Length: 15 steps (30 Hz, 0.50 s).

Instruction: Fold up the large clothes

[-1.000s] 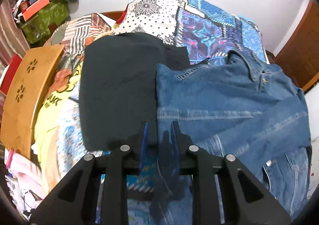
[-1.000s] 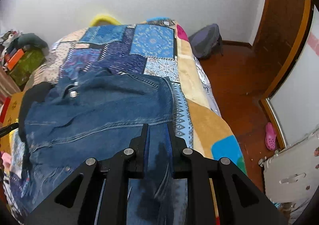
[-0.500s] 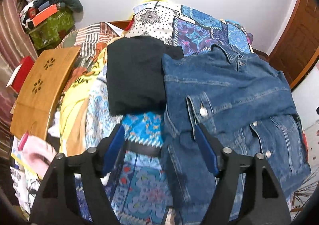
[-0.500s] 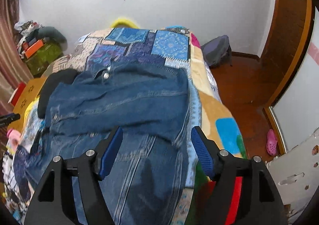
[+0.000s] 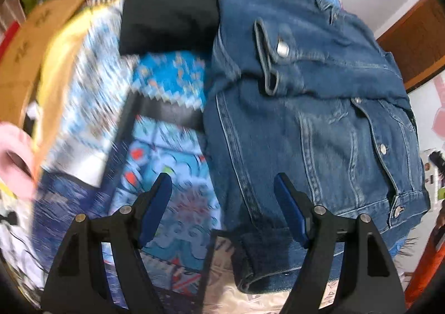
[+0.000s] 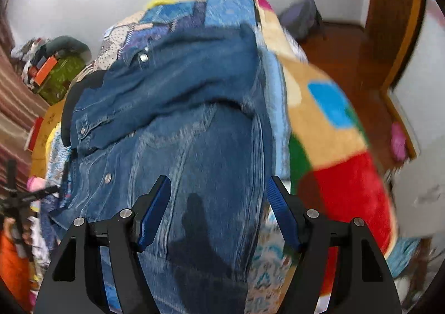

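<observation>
A blue denim jacket (image 5: 319, 125) lies on a patchwork bedspread (image 5: 167, 163), its upper part folded down over the lower part. My left gripper (image 5: 222, 188) is open and empty, just above the jacket's near left edge, where a folded sleeve cuff (image 5: 258, 255) lies. In the right wrist view the jacket (image 6: 194, 133) fills the middle. My right gripper (image 6: 218, 191) is open and empty above its near right part.
A folded black garment (image 5: 167, 8) lies beside the jacket's far left. A wooden lap tray (image 5: 22, 63) and loose clothes sit at the left. The bed's right edge (image 6: 333, 147) drops to a wooden floor (image 6: 347, 44). A wooden door (image 6: 395, 8) stands beyond.
Both grippers let go of the denim and opened after laying the fold down. Both have since drawn back toward the near edge of the jacket, and the views are blurred by motion.
</observation>
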Tool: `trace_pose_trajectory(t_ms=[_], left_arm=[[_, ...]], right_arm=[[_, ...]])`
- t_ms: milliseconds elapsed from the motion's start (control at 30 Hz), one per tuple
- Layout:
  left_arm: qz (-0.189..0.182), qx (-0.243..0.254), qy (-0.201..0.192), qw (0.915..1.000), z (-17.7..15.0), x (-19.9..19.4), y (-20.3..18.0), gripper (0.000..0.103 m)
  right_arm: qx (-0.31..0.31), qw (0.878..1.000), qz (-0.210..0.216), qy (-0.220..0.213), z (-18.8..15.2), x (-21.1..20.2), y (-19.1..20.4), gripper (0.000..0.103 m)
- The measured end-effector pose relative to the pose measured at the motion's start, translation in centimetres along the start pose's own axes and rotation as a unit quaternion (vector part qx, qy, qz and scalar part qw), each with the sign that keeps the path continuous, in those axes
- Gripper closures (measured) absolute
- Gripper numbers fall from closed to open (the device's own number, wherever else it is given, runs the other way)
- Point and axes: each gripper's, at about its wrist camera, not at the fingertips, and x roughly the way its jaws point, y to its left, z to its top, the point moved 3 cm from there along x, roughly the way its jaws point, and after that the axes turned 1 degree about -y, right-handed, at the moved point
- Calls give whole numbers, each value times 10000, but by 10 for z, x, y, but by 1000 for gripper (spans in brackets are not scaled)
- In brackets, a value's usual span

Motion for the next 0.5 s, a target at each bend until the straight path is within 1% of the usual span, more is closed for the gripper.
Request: trace_pose_trajectory(t_ms=[133,233,300,400,500], left_arm=[[-264,-122,167,9994,-11,15,1,28],[-594,-258,469,9968,-24,31,-3,28],[-748,-333,620,9947,-32,40,-5,28],[-827,-529,542,9937,-40,44,-4,28],[-1224,-665,437,9893,-48,38,-7,28]], right_arm=[[369,9988,221,244,-17,6,-11,35],[504,9970,446,370,-26,12,-13,35],[576,9962,475,446,-31,18,-15,35],[678,9955,540,393,-36,24,-15,33],[872,9940,617,247,-40,26,-17,33]])
